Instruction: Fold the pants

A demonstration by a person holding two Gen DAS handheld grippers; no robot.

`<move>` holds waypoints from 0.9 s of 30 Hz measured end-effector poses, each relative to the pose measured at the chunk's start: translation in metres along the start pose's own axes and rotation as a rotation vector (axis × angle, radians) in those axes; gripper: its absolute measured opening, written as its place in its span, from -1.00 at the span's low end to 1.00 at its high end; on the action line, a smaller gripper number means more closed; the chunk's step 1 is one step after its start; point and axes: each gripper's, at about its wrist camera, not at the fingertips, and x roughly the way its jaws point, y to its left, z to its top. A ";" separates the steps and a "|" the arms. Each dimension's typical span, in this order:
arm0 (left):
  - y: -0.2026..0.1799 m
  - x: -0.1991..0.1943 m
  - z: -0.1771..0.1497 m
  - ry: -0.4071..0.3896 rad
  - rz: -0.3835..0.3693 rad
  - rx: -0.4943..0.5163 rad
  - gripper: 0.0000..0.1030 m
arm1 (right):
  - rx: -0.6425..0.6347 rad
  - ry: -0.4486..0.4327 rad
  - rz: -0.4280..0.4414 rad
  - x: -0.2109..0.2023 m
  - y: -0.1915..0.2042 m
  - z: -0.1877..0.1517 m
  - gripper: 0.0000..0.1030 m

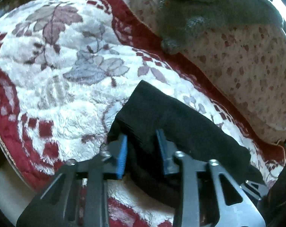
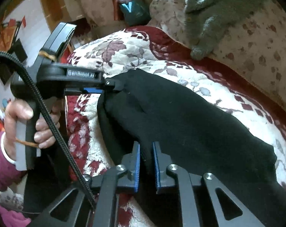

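Both grippers grasp black pants [image 2: 180, 117] on a floral blanket [image 1: 57, 60].
Right gripper [image 2: 145, 162] pinches a fold nearly closed; left gripper [image 1: 142, 151], half open, straddles the far end.

The black pants [image 2: 180, 117] run off the right wrist view at four o'clock — their far end unseen. A grey garment [image 1: 214, 13] is cut off at one o'clock. The left gripper [image 2: 112, 86] tips vanish into black cloth — grip unclear.

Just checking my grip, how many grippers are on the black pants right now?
2: the left gripper clamps the pants' far corner; the right gripper pinches their near edge.
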 end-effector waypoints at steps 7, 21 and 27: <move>0.005 -0.022 0.002 -0.049 -0.035 0.003 -0.78 | 0.016 -0.034 0.034 -0.018 0.004 0.004 -0.85; 0.017 -0.021 -0.018 -0.050 0.015 0.037 -0.77 | 0.009 0.043 0.082 0.007 0.028 -0.007 -0.87; 0.013 -0.022 -0.024 -0.059 0.078 0.063 -0.68 | 0.109 0.063 0.127 0.015 0.016 -0.012 -0.81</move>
